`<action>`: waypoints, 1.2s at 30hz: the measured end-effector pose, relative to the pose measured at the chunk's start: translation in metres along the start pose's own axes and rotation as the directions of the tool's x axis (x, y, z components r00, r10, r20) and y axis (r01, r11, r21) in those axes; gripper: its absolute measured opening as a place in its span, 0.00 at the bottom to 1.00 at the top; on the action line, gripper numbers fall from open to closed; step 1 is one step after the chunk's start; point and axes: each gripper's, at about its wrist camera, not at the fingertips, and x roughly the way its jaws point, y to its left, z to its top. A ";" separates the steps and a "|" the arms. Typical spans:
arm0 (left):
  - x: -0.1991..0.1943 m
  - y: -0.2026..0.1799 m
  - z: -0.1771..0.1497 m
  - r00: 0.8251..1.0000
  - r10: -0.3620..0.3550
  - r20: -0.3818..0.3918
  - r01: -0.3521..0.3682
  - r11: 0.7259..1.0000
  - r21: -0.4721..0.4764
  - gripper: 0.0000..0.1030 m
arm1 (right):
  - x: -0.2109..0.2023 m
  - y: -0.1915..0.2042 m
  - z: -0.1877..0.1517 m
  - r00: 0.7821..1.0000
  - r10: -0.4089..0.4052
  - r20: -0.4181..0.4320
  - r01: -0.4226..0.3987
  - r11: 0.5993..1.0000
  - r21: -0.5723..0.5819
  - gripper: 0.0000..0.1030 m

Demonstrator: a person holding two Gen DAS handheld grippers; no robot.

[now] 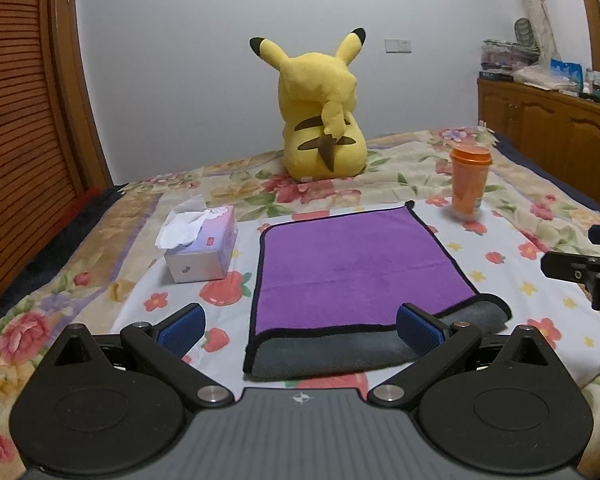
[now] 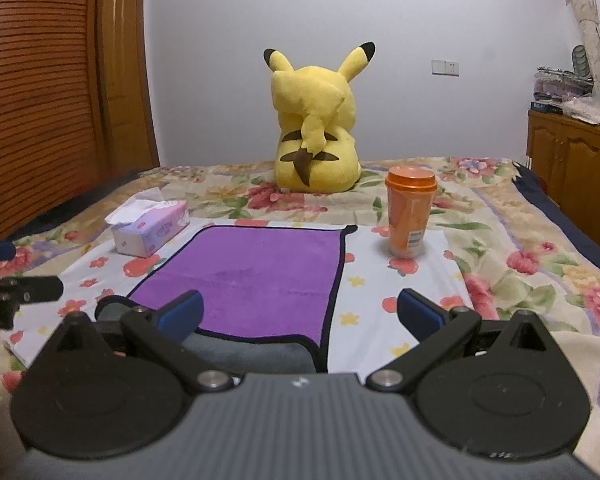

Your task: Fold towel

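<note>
My left gripper (image 1: 300,330) & right gripper (image 2: 300,316) both gape wide, nothing between the pads, hovering at the near edge of the towel (image 1: 352,264). Towel lies flat on the flowered bedspread (image 1: 520,272), purple side up w/ grey underside showing along its near hem, btwn tissue box (image 1: 202,246) on the left & orange cup (image 1: 469,182) at far right. Yellow plush (image 1: 324,112) sits well behind it.

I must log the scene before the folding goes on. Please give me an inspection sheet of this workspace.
Surface: bed with floral sheet, light strawberry cloth on top.
Job's things: purple towel lying flat on the cloth, grey underside turned up along its near edge.
Clutter: tissue box left of the towel, orange cup upright to its right, yellow plush toy behind.
Grippers: left gripper and right gripper open, fingers holding nothing.
Cables: nothing seen.
Surroundings: wooden cabinet, slatted wooden door.
</note>
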 end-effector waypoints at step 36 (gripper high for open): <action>0.123 0.058 -0.008 0.960 -0.123 -0.251 0.119 0.992 -0.031 0.79 | 0.100 -0.006 -0.012 0.962 0.098 -0.253 -0.105 0.994 -0.013 0.81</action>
